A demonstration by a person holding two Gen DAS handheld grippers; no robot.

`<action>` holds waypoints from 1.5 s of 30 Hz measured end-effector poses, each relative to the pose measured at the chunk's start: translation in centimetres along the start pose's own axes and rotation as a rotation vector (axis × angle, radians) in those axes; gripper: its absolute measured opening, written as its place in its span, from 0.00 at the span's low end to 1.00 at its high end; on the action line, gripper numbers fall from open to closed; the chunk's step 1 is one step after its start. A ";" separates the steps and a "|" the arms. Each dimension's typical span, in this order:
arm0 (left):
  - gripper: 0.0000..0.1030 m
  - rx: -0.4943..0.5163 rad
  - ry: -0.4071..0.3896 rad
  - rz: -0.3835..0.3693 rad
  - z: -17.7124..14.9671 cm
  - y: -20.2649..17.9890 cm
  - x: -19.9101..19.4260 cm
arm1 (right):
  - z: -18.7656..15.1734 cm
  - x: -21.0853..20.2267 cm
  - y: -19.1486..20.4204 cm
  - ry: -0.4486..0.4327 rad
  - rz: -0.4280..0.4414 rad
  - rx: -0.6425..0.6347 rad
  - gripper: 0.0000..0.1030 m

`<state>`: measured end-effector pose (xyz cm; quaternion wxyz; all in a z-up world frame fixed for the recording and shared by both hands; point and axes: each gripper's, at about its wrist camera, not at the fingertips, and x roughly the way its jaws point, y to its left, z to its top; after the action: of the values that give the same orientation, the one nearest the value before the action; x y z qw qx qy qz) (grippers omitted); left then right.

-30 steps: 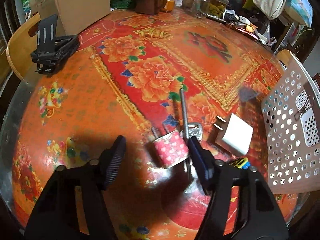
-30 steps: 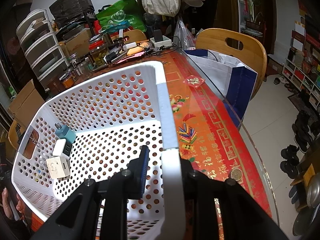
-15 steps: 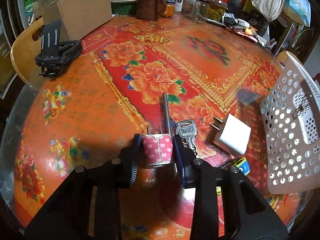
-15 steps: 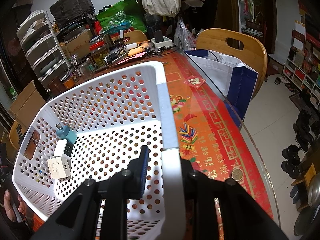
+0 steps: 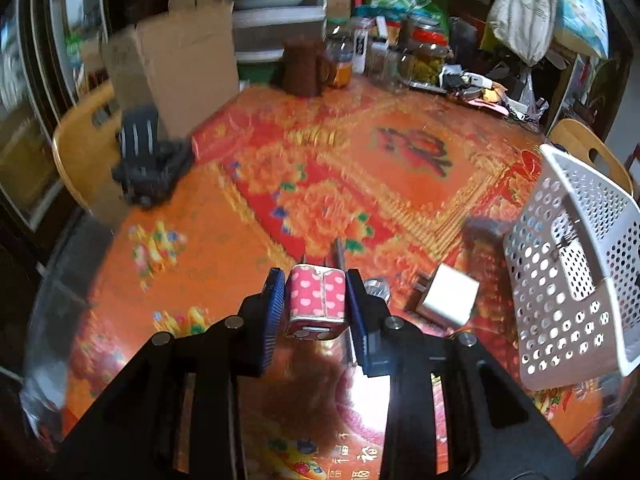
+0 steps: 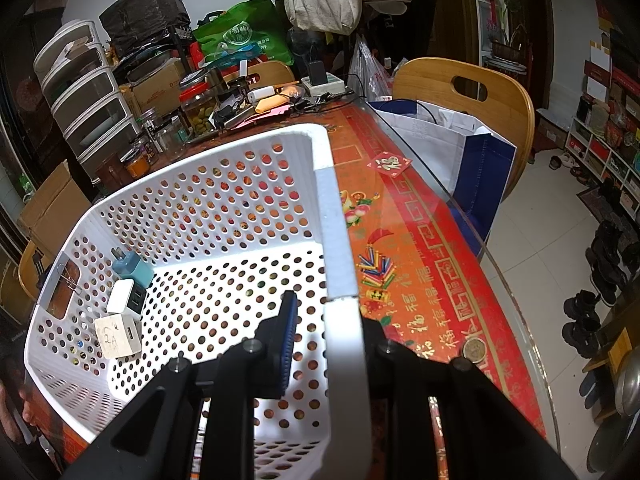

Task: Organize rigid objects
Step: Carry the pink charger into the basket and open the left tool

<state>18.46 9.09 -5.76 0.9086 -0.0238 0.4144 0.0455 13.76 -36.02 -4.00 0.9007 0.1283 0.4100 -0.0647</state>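
My left gripper [image 5: 316, 304] is shut on a pink charger plug with white hearts [image 5: 316, 300] and holds it above the table. Below it lie a metal rod [image 5: 339, 252], a key [image 5: 376, 288] and a white charger [image 5: 448, 300]. The white perforated basket [image 5: 568, 312] stands tilted at the right. My right gripper [image 6: 326, 320] is shut on the basket's near rim [image 6: 340, 312]. Inside the basket lie a teal charger [image 6: 132, 270], a white charger [image 6: 126, 296] and a cream charger marked 2A [image 6: 118, 336].
A black folded stand [image 5: 148, 164] and a cardboard box [image 5: 176, 76] sit at the table's far left. A brown mug [image 5: 304, 66] and jars [image 5: 416, 56] line the back. A wooden chair [image 6: 464, 96] holding a bag and a coin [image 6: 474, 348] are on the right.
My left gripper closed on the pink charger and lifted it off the table, tilting the view upward. The right gripper kept its hold on the basket rim.
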 end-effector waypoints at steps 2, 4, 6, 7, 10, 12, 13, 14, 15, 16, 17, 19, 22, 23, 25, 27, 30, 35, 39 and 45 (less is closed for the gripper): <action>0.28 0.059 -0.059 0.034 1.0 -1.6 -2.0 | 0.0 0.0 0.0 -0.001 0.000 0.001 0.21; 0.28 0.120 -0.113 0.038 2.0 -3.6 -4.1 | 0.0 0.0 0.0 -0.001 0.001 0.001 0.21; 0.28 0.182 -0.145 0.012 3.3 -6.2 -6.4 | 0.0 0.0 0.0 -0.001 0.000 0.001 0.21; 0.28 0.203 -0.150 -0.003 3.7 -7.2 -7.2 | 0.0 0.0 0.0 -0.001 0.000 0.002 0.21; 0.28 0.290 -0.127 -0.072 5.2 -11.5 -9.0 | 0.0 0.0 0.0 -0.001 0.000 0.002 0.21; 0.28 0.354 -0.097 -0.114 5.9 -14.5 -9.4 | 0.0 0.0 0.1 -0.001 0.000 0.002 0.21; 0.28 0.397 -0.079 -0.123 6.0 -16.5 -9.3 | 0.0 0.0 0.0 -0.001 0.000 0.002 0.21; 0.28 0.443 -0.051 -0.124 6.1 -18.4 -8.8 | 0.0 0.0 0.1 -0.001 0.000 0.002 0.21; 0.28 0.482 -0.011 -0.133 6.1 -20.3 -8.0 | 0.0 0.0 0.1 -0.001 0.000 0.003 0.21; 0.28 0.514 0.027 -0.134 5.9 -22.0 -7.2 | 0.0 0.0 0.1 0.000 0.000 0.002 0.21; 0.28 0.547 0.062 -0.123 5.7 -23.7 -6.3 | 0.0 0.0 0.1 0.000 0.000 0.001 0.21; 0.28 0.629 0.140 -0.065 5.1 -26.8 -3.3 | 0.1 0.1 0.1 0.000 0.000 0.002 0.21; 0.28 0.723 0.242 0.035 4.0 -29.2 0.7 | 0.2 0.1 0.2 0.003 0.001 0.000 0.21; 0.28 0.740 0.253 0.052 3.7 -29.5 1.5 | 0.2 0.1 0.3 0.003 0.001 -0.002 0.21; 0.28 0.772 0.273 0.070 3.0 -30.3 2.3 | 0.2 0.1 0.3 0.002 0.004 -0.003 0.22; 0.28 0.779 0.288 0.058 2.7 -30.6 2.7 | 0.2 0.1 0.3 0.001 0.008 -0.003 0.22; 0.28 0.796 0.290 0.060 2.3 -31.4 2.8 | 0.0 0.1 0.3 -0.002 0.012 -0.001 0.23; 0.28 0.804 0.319 0.083 2.6 -31.5 4.5 | 0.0 0.1 0.1 -0.003 0.020 -0.001 0.23; 0.28 0.778 0.335 0.054 3.0 -30.8 5.1 | 0.1 0.2 0.1 -0.002 0.022 -0.003 0.24; 0.75 0.605 0.113 -0.112 5.9 -25.8 -2.2 | 0.1 0.2 0.2 -0.001 0.021 -0.006 0.24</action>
<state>24.12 -16.26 -0.05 0.8512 0.2224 0.4568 -0.1315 13.96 -35.84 -4.05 0.9019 0.1300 0.4084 -0.0543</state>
